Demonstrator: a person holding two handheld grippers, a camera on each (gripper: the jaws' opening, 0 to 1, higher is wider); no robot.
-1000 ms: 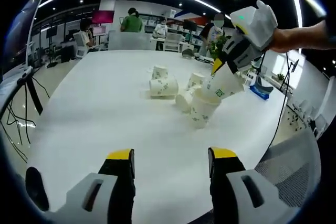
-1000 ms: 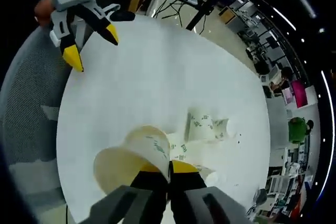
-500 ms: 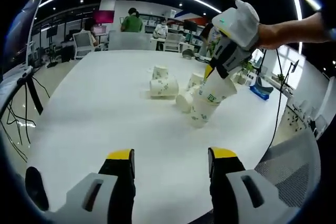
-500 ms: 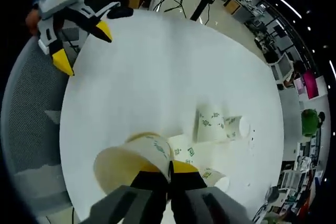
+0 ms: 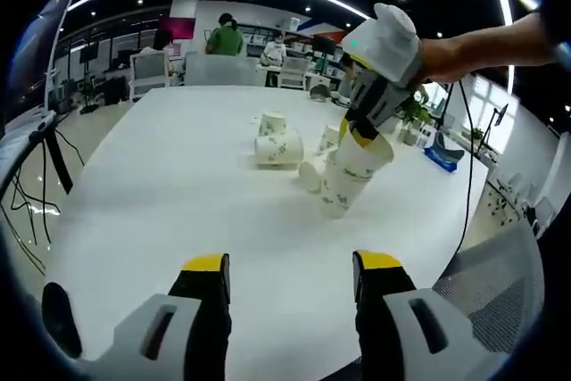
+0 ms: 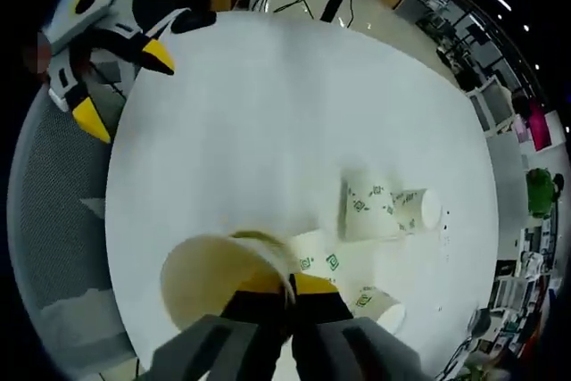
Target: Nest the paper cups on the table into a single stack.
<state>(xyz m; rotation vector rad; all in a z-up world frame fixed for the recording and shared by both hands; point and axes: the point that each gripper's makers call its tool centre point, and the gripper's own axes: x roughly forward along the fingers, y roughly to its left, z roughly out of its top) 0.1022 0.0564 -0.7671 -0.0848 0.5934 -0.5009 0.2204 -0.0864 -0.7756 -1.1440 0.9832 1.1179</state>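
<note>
White paper cups with green marks lie on a white table. My right gripper, held by a hand, is shut on the rim of one cup. That cup's base sits in the mouth of a standing cup. In the right gripper view the held cup opens toward the camera, its rim pinched between my right gripper's jaws. Two cups lie on their sides nearby, and another cup stands behind them. My left gripper hangs open over the near table, holding nothing.
More loose cups lie behind the stack, seen in the right gripper view as tipped cups. A grey mesh chair stands at the near right table edge. People, desks and chairs fill the office behind; a tripod stands at left.
My right gripper has carried its cup left and down, turning it more upright onto the standing cup. My left gripper has stayed put and open.
</note>
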